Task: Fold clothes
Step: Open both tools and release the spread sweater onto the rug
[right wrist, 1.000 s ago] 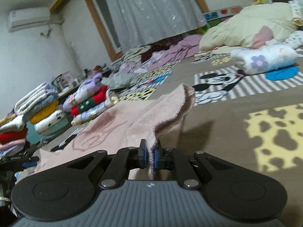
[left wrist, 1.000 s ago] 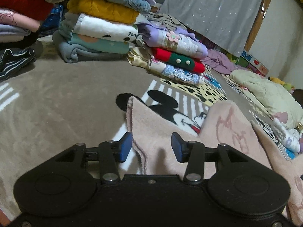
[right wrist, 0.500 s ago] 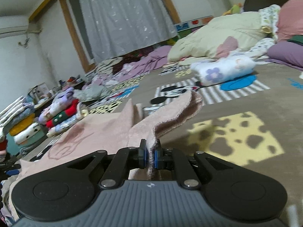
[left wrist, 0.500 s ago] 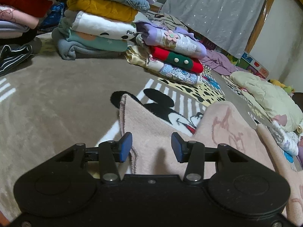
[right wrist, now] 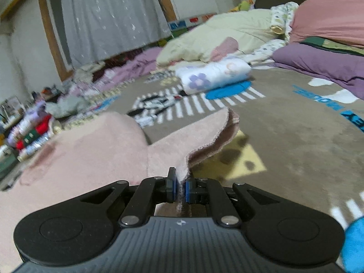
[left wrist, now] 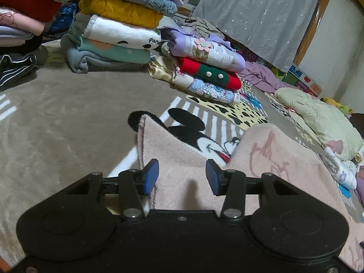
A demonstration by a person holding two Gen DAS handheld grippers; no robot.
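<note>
A fuzzy pale pink garment (left wrist: 182,159) with a darker pink line drawing lies spread on the carpet. My left gripper (left wrist: 181,178) is open just above its near edge, blue pads on either side of a flat corner, nothing held. In the right wrist view the same pink garment (right wrist: 91,150) rises in a fold, and my right gripper (right wrist: 180,187) is shut on its edge, which stands pinched between the blue pads. A flap (right wrist: 211,132) of it hangs lifted off the floor ahead of the fingers.
Tall stacks of folded clothes (left wrist: 118,29) and a lower stack (left wrist: 204,72) stand beyond the garment. A brown cartoon-print carpet (left wrist: 56,113) covers the floor. Bedding and pillows (right wrist: 227,34), a rolled floral cloth (right wrist: 211,75) and a grey curtain (right wrist: 109,16) lie farther off.
The right gripper has swung to the right while holding the pink edge, pulling the flap along; the view now faces the bedding. The left gripper edged slightly forward over the garment, still open.
</note>
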